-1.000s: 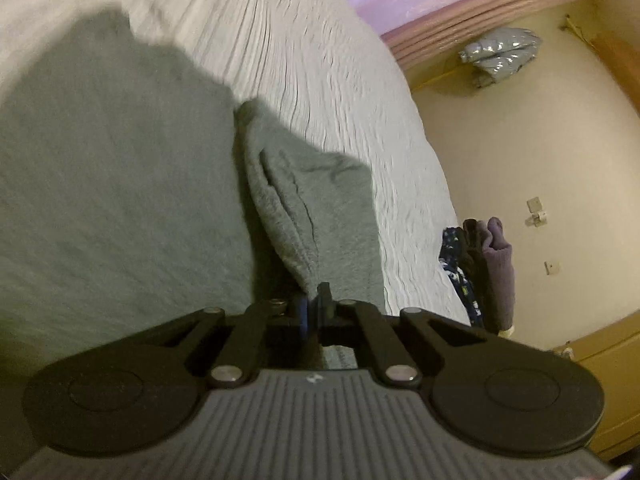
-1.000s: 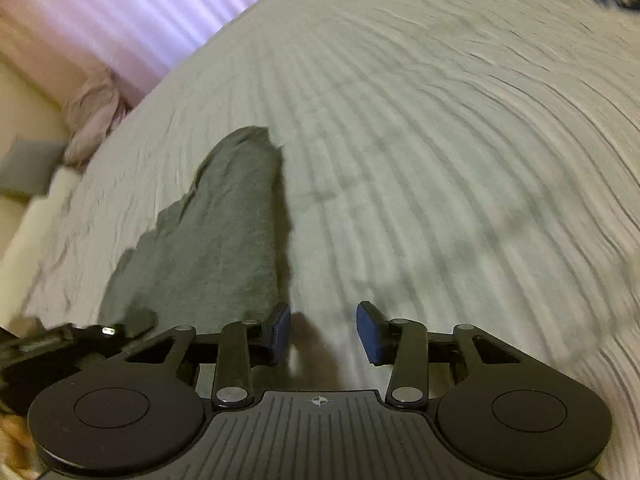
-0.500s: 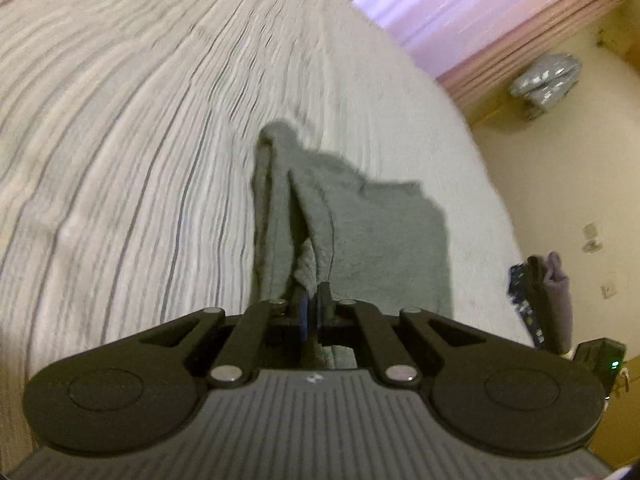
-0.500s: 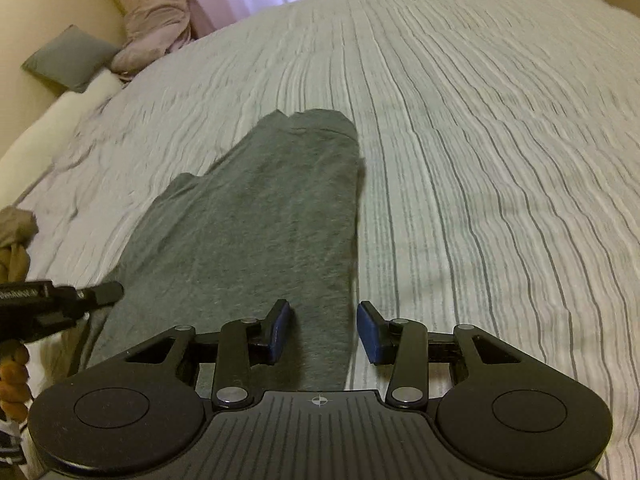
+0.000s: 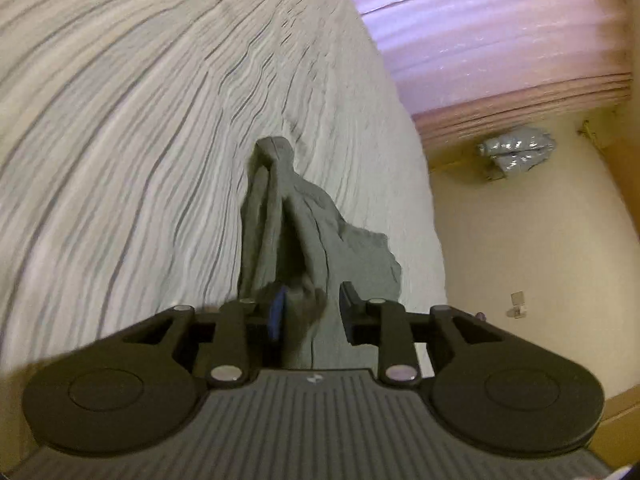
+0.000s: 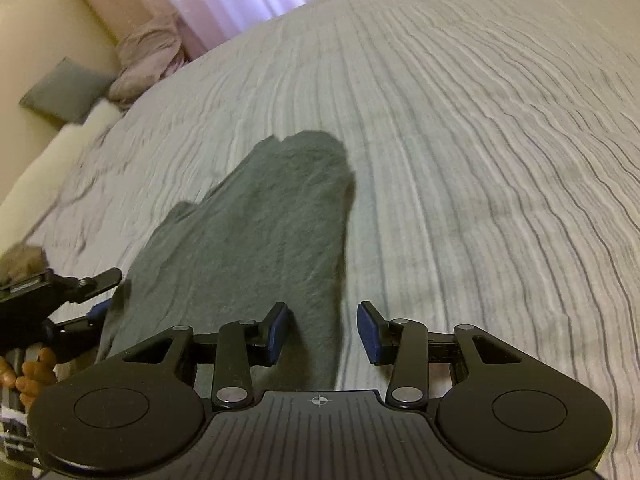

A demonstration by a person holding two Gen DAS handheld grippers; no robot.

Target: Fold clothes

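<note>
A grey garment (image 5: 320,232) lies folded lengthways into a narrow strip on the striped bedspread (image 5: 120,120). My left gripper (image 5: 312,312) is at its near end. Its jaws are opening, and a bunched fold of the cloth still sits between them, slack beside the left pad. In the right wrist view the garment (image 6: 256,240) stretches away from me, and my right gripper (image 6: 324,332) hovers open over its near end, with the garment's right edge running between the fingers. The left gripper (image 6: 106,294) shows at the garment's left corner, held by a hand (image 6: 32,372).
The bedspread (image 6: 480,120) spreads wide to the right of the garment. A grey cushion (image 6: 64,88) and a pink bundle (image 6: 148,52) lie at the bed's far left by the curtains. Beyond the bed's edge a silver bag (image 5: 516,150) lies on the floor.
The left jaws were shut on the garment's bunched end and now stand apart with the fold loose between them. The left gripper carried that end across the bed. The right gripper stayed open.
</note>
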